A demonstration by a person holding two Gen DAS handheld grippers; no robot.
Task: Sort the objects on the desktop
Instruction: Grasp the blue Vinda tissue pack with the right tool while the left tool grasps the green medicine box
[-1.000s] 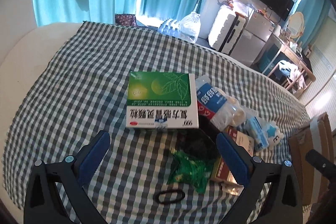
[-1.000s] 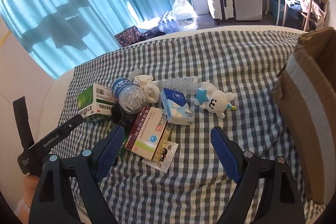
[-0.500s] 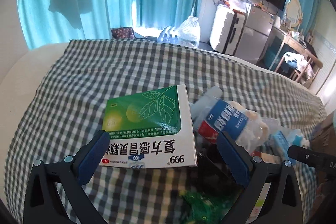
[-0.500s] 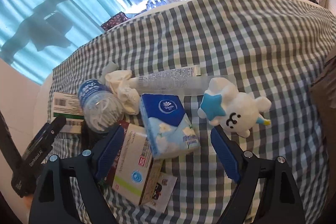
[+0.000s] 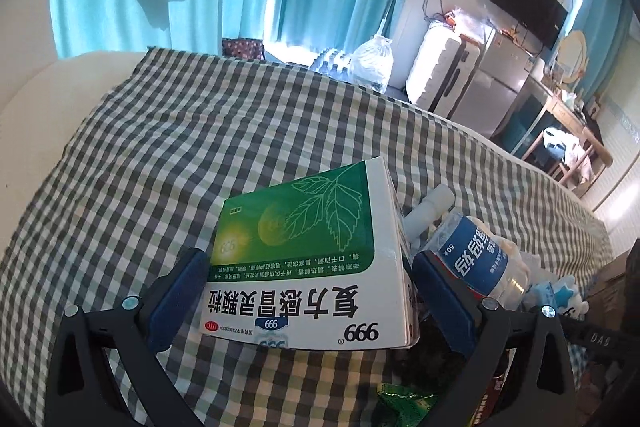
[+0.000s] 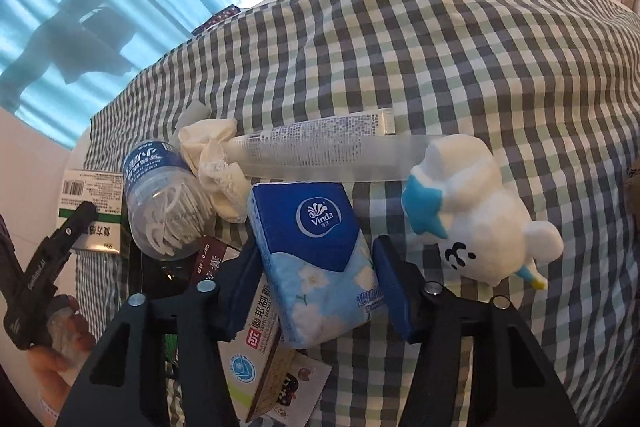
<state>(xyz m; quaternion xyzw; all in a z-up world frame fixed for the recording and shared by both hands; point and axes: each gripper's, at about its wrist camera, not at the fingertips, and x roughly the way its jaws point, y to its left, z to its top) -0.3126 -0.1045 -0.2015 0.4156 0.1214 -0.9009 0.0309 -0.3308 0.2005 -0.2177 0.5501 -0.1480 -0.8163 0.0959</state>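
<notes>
Two hand-held grippers down low over the worktop (image 6: pixel 480 47) with its checked cloth.

Starting on the left: left hand-held gripper (image 5: pixel 306 279) wide open, with a green and white medicine box (image 5: pixel 304 227) filling the gap. Pads right beside the two sides of the box; cannot tell if squeezing. Box flat on the cloth, not lifted. At 3 o'clock from the box, a clear bottle (image 5: pixel 472 267) with a blue label, lying on its side.

Next, the right view. At 9 o'clock from the middle, that same bottle, full of little white picks. At 12 o'clock, a crumpled white rag (image 6: pixel 216 163) and a long clear tube (image 6: pixel 320 151). Right in the middle, a blue tissue pack (image 6: pixel 316 247), caught between the jaws of the right hand-held gripper (image 6: pixel 316 283). Jaws closing, about half way in, pads touching both sides of the pack. Pack lying partly on a red and white box (image 6: pixel 256 339) at 7 o'clock. At 3 o'clock, a white plush toy (image 6: pixel 476 223) with a blue star, just beside the pack.

Very little done so far, by the look of it. Everything bunched in one heap, nothing set apart. Left to do: lift the medicine box and the tissue pack, put each in its place, then the bottle, tube, toy and the rest.
</notes>
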